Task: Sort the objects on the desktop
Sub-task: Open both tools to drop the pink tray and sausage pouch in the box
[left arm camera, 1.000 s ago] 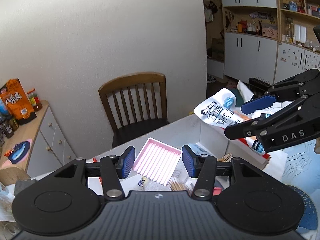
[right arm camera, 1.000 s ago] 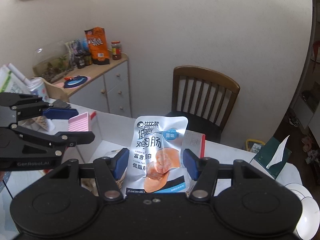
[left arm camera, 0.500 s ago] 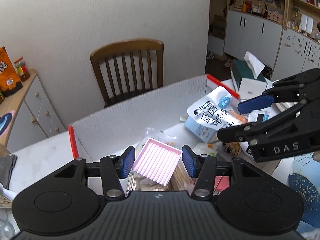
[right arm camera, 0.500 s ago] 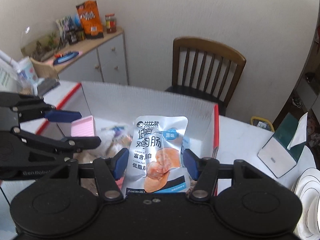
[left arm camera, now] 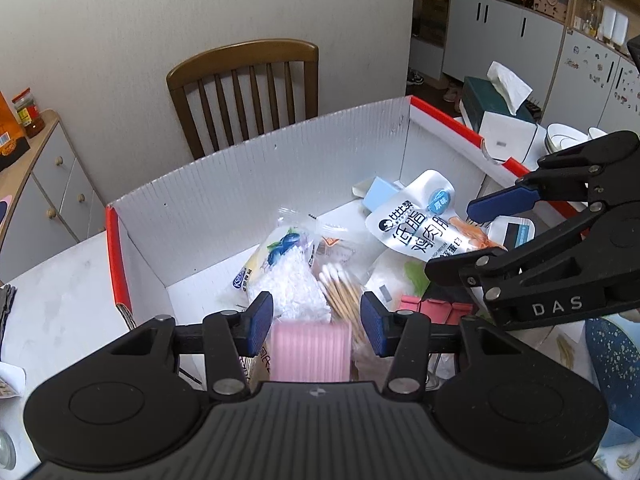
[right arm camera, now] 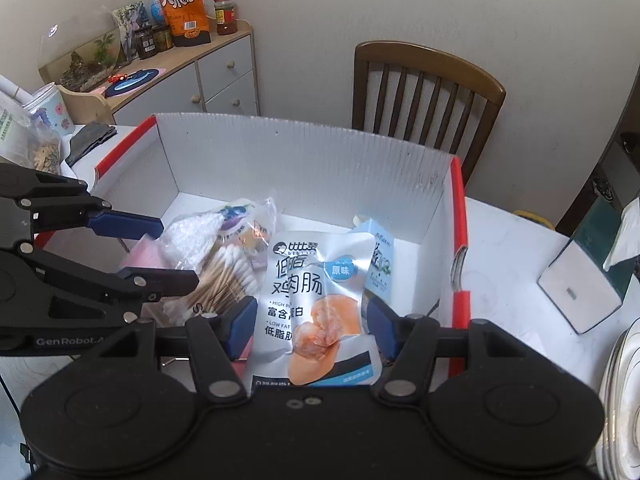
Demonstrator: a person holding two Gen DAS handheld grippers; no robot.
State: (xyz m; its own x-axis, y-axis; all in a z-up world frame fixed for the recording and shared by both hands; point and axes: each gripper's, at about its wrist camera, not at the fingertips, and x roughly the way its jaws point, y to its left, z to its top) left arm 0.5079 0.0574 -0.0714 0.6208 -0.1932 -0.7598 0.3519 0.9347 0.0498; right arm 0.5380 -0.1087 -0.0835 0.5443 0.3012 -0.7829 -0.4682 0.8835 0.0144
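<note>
Both hands have tipped down over the white box (left arm camera: 256,184) since a second ago, so its contents now fill each view where wall and chair did before. In the left view the pink ribbed tray (left arm camera: 310,354) has dropped low between the left gripper (left arm camera: 316,322) fingers and looks blurred; the jaws are closing, yet a gap shows on either side of the tray, so the pads do not seem to press it. The right gripper (right arm camera: 312,320) fingers pinch the silver sausage pouch (right arm camera: 316,304) by its lower half, its top standing free above the box floor.

The pouch is likely light, soft and slippery-skinned, with a lumpy filling; a hold low across the flat film, as now, should keep it from sliding. The tray is probably thin, stiff plastic, very light, and best taken across its narrow edges.

Inside the box lie a cotton swab bundle (left arm camera: 340,292), a blueberry-printed packet (left arm camera: 286,264) on the left and a pale blue carton (right arm camera: 380,264) at the far right. A tissue box (right arm camera: 580,288) stands on the counter (right arm camera: 504,264) to the right.
</note>
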